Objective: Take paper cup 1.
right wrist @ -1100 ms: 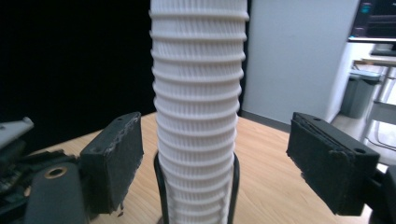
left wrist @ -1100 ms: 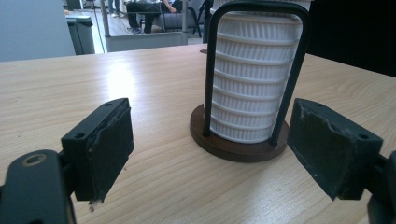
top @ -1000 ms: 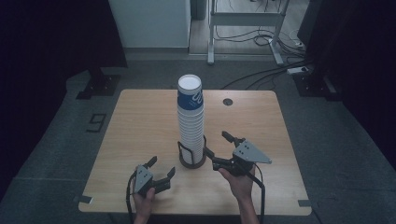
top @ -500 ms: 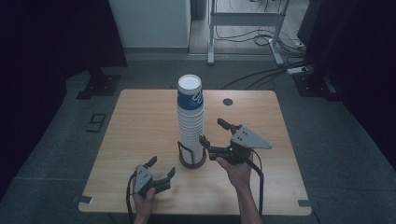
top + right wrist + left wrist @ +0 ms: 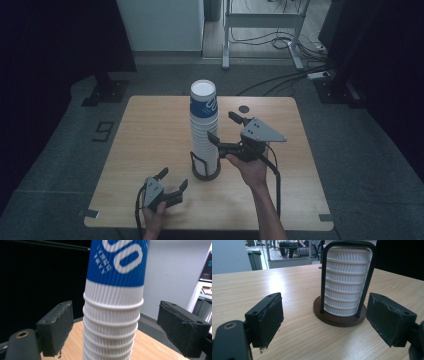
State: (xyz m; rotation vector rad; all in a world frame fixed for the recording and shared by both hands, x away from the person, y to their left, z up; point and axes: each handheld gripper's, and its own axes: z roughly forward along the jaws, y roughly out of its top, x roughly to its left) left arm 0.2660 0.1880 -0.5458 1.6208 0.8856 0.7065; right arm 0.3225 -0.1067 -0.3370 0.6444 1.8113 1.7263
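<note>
A tall stack of upturned white ribbed paper cups [image 5: 203, 125], its top cup blue, stands in a dark round holder [image 5: 206, 172] with a black wire loop at mid table. My right gripper [image 5: 221, 126] hovers just right of the stack at mid height. In the right gripper view its jaws have just been opening; the stack [image 5: 113, 302] stands between the pads [image 5: 57, 327] without touching them. My left gripper [image 5: 174, 177] rests open near the front edge, left of the holder. Its view looks at the holder's base [image 5: 338, 320] and the lowest cups [image 5: 345, 287].
The wooden table [image 5: 150, 130] has a small dark round hole [image 5: 243, 108] behind the right gripper. Grey tape marks the front corners. Beyond the far edge stand a white cabinet [image 5: 160, 25] and a metal frame [image 5: 260, 20] with cables on the floor.
My right gripper has risen from beside the holder's base to mid height of the stack, and its jaws have spread wider. The left gripper has stayed where it was.
</note>
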